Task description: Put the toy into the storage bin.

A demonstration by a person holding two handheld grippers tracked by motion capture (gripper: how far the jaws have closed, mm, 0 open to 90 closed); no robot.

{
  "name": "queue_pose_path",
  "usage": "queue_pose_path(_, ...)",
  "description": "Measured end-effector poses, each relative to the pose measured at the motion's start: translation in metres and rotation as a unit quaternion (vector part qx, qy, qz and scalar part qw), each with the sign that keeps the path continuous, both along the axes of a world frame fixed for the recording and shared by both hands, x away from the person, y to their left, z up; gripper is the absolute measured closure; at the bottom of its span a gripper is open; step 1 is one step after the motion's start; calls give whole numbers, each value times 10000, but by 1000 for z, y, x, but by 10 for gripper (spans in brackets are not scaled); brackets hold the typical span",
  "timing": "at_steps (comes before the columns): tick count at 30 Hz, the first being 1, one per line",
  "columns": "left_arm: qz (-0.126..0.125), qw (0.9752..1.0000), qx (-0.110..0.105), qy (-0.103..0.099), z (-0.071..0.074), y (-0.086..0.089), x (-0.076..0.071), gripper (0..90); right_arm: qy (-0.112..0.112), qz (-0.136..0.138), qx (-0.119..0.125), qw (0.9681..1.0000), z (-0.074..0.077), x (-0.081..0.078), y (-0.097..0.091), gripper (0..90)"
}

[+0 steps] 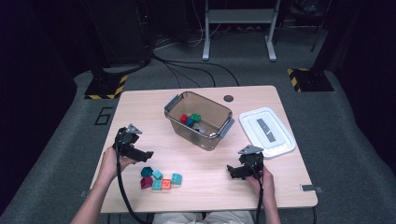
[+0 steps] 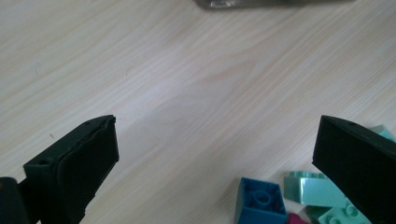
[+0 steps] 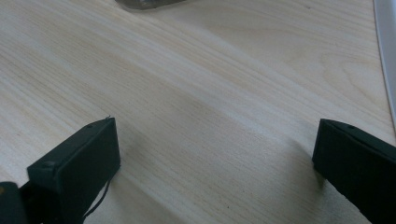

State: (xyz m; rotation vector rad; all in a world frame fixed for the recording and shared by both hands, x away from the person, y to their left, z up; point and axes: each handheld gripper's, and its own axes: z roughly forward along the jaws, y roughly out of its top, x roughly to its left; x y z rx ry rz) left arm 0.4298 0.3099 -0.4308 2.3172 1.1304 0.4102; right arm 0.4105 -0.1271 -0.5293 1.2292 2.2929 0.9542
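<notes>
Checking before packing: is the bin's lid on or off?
Off. The white lid lies flat on the table beside the open bin.

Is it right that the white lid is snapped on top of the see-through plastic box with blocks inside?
Not quite. The white plastic lid is off, lying flat on the wooden table beside the clear plastic box, as the high view shows. The box is open and does hold coloured blocks.

Black-and-yellow striped stand bases [image 1: 105,87] flank the table [image 1: 149,100].

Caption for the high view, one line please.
Open left gripper and right gripper flank loose blocks; lidless bin holds more.
</notes>
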Motion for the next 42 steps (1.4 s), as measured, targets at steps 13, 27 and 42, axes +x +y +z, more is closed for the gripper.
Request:
queue_pose_path(13,-21,9992,-90,400,-35,12,-16,32,1,-4,1,10000,0,0,0,1)
queue_pose_path(27,-11,9980,-69,632,-57,14,-17,14,5,-1,6,10000,0,0,0,1)
queue_pose_path(42,179,9980,-15,611,-68,15,-12,107,4,0,7,10000,0,0,0,1)
